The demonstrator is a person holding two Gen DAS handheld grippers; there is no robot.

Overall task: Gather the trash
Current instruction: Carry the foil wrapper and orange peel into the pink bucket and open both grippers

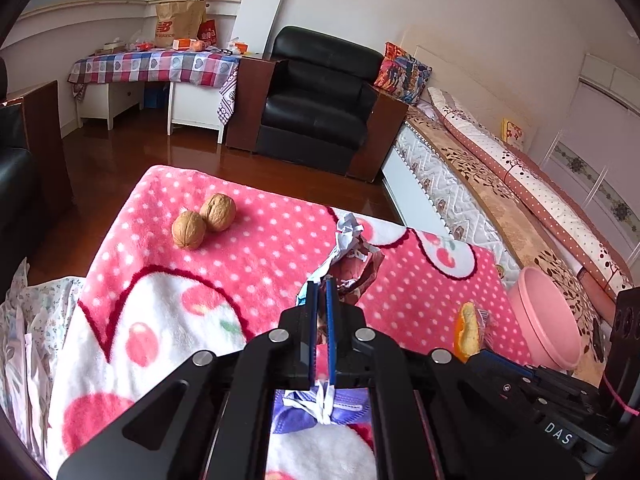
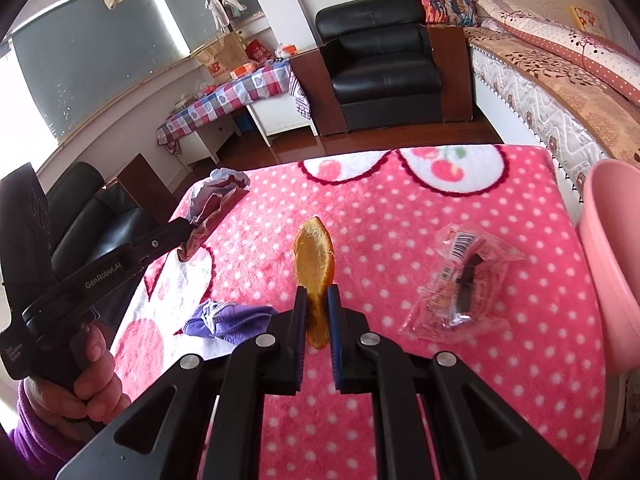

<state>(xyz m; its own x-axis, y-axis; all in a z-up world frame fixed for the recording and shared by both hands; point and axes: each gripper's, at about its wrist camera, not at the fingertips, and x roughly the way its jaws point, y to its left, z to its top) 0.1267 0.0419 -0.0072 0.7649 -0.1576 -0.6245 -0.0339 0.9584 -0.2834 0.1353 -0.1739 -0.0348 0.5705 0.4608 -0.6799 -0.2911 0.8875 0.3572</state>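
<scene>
The left gripper (image 1: 322, 286) had its blue-padded fingers (image 1: 313, 308) pressed together on a crumpled wrapper of white, blue and dark red foil (image 1: 352, 256), which stuck up past the fingertips, clear of the pink blanket with white polka dots and cherry prints (image 1: 256, 248) covering the desk. In the right wrist view, the same wrapper (image 2: 218, 196) hung from that gripper (image 2: 188, 236), whose black handle was held by a person's hand (image 2: 86, 380) with a purple sleeve (image 2: 28, 440).

The right gripper (image 2: 317, 294) was clamped on a curved piece of orange peel (image 2: 314, 258); its fingers (image 2: 301, 312) stood narrowly apart with the peel pinched between them, the pale pith side facing the camera and the tip pointing up.

Still lying on the blanket were a clear crinkled plastic packet with a barcode (image 2: 466, 280), to the right of the peel, and a crumpled purple and white cloth (image 2: 230, 318), to its left. Two brown walnuts (image 1: 204, 220) sat touching each other near the far left corner of the blanket. A pink plastic bin (image 1: 546, 316) stood just beside the blanket's right edge, between the desk and a bed with a quilted white mattress (image 1: 452, 188).
</scene>
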